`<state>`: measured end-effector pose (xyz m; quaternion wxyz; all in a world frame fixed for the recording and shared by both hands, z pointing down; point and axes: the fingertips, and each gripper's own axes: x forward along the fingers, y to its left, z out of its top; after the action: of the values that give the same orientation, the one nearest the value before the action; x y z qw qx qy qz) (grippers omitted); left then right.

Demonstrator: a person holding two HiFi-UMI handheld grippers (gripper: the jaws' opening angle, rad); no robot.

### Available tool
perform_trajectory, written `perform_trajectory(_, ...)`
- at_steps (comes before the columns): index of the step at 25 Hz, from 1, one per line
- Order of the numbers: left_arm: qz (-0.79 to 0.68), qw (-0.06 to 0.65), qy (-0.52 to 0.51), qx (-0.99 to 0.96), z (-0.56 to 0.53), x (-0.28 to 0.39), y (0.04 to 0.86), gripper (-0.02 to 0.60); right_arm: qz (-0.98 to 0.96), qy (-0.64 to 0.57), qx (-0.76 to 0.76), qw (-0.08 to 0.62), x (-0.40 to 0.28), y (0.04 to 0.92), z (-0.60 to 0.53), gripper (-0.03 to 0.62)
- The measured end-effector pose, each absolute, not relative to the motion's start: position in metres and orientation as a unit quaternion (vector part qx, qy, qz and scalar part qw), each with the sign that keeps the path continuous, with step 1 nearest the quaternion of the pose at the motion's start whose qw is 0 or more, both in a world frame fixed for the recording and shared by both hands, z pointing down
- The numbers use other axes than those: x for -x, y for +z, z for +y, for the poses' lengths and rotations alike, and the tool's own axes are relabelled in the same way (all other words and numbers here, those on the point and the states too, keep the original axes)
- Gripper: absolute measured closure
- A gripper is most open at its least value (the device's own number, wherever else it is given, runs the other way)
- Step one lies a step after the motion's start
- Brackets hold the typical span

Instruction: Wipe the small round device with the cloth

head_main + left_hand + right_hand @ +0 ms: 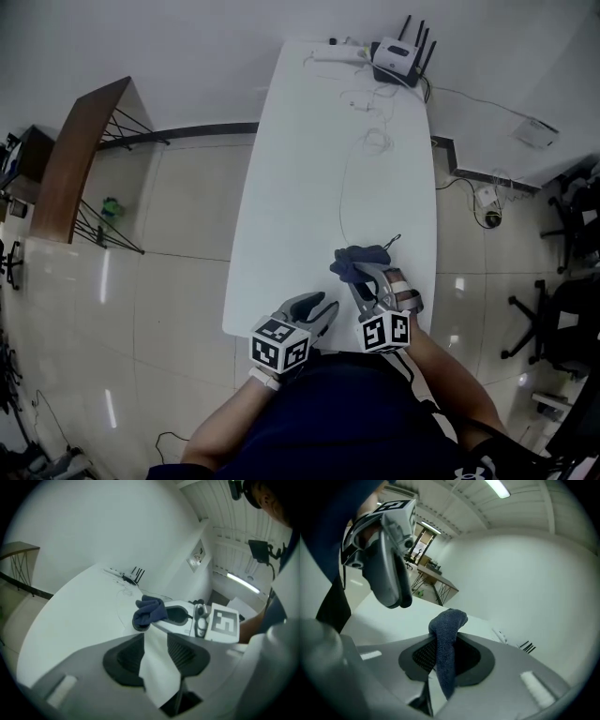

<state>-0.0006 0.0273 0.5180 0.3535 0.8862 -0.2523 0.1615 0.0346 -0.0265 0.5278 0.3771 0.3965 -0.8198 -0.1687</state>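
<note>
Pale floor tiles (178,216) surround a long white bench (300,169), seen steeply from above. A router (397,58) with black aerials stands at its far end. A thin white cable (343,192) trails from there toward the near end, and its last stretch disappears under a dark blue cloth (359,262).

The right tool (364,277) is clamped on that cloth. In the right gripper view a fold of the fabric stands pinched between the two dark pads and hangs down in front of them, covering whatever lies directly beneath.

The small round device (140,626) is almost wholly covered. Only the left gripper view shows a dark curved edge under the bunched cloth, resting on the bench near its near end. Its shape and colour cannot be made out any better, and in the head view the cloth and the right tool hide it completely.

The left tool (322,309) hovers just beside the right one, to its left, with its jaws at a middling gap. Only bare white bench shows between the pads, so it grips nothing.

Both hands are mostly hidden behind the marker cubes. The person's dark shirt fills the lower edge of the head view, cutting off the bench's near rim. Office chairs (562,319) at the right are cropped by the frame.
</note>
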Motion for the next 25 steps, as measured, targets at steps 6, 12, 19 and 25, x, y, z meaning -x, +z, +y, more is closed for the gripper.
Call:
perform_trajectory(6,-0.266,0.365,0.165,-0.877,0.030,0.003,0.522,0.433,-0.821,-0.046,-0.477,0.310,-0.074,0.524,-0.051,0.517)
perform_trajectory(12,-0.268,0.363,0.167,-0.877,0.036,0.000,0.516,0.433,-0.781,0.313,-0.529,0.114,-0.130,0.575,-0.072,0.517)
perform_trajectory(19,-0.283,0.379,0.167,-0.865,0.038,0.014,0.521,0.433,-0.628,0.589,-0.504,-0.063,-0.144,0.644,-0.057,0.517)
perform_trajectory(25,-0.271,0.383,0.162,-0.868,0.044,0.013,0.519,0.433,-0.622,0.557,-0.541,-0.101,-0.156,0.615,-0.054,0.517)
